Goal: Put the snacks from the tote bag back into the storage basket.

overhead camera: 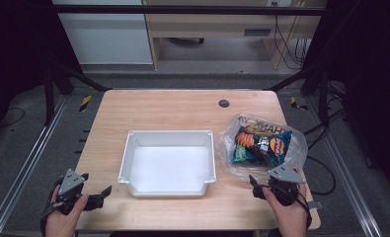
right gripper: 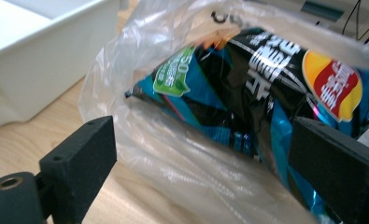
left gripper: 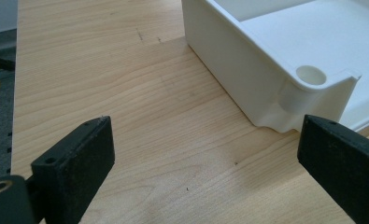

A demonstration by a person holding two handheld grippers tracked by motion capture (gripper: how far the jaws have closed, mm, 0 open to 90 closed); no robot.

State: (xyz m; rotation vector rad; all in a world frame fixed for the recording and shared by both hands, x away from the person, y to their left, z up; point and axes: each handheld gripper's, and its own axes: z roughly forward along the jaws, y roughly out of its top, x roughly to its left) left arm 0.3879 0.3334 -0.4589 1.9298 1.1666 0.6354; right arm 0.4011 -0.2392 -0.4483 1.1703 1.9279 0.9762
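Left gripper [overhead camera: 95, 196]: jaws wide apart, nothing held, above bare bench [left gripper: 140, 107]; white tray [left gripper: 275, 60] corner just ahead of its right jaw. Right gripper [overhead camera: 262, 189]: jaws wide apart, holding nothing, at the near edge of the clear plastic bag [right gripper: 173, 154]; chip packet [right gripper: 266, 88] inside, just ahead.

Light wooden table [overhead camera: 173, 106] with white tray [overhead camera: 168, 185] at centre, clear bagged snack packet [overhead camera: 261, 144] just right.

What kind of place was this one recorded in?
Probably a lab or recording workspace: a wooden table inside a black metal frame, loose cables on the floor behind, hazard-striped tape beside it.
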